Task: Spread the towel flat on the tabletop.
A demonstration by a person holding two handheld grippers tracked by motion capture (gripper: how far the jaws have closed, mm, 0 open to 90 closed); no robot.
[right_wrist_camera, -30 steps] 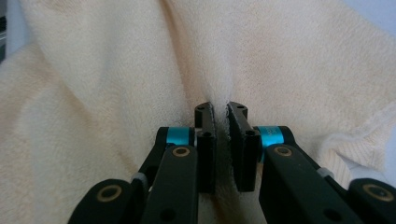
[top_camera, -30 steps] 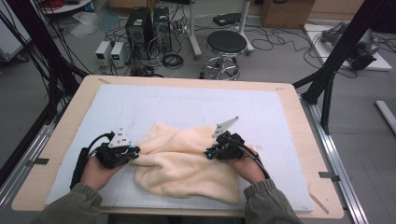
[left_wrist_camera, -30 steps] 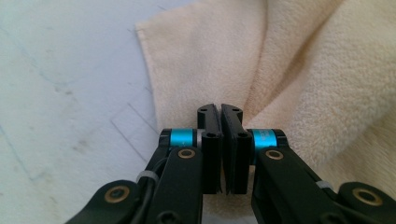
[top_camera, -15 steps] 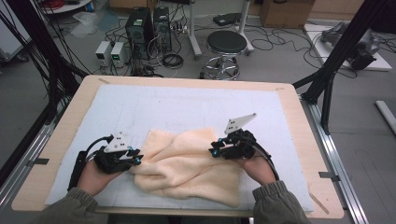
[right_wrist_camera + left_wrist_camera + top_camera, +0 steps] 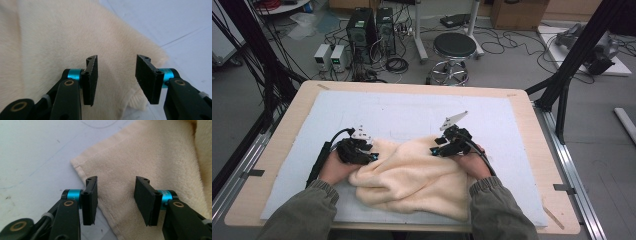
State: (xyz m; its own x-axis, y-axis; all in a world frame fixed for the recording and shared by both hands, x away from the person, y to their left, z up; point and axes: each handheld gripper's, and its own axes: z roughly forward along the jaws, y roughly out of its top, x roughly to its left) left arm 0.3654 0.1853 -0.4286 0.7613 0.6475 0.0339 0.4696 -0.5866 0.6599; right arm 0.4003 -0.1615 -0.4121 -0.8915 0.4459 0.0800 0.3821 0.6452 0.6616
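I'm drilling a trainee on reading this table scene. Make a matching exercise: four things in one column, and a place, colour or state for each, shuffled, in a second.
Things:
1. towel
2. left gripper
3. stool
4. mat

Descriptions:
A. round black seat, on the floor beyond the table
B. pale blue, spread over the tabletop
C. cream, lying rumpled between the hands
D. open above a hemmed corner of cloth

Pairs: 1-C, 2-D, 3-A, 4-B
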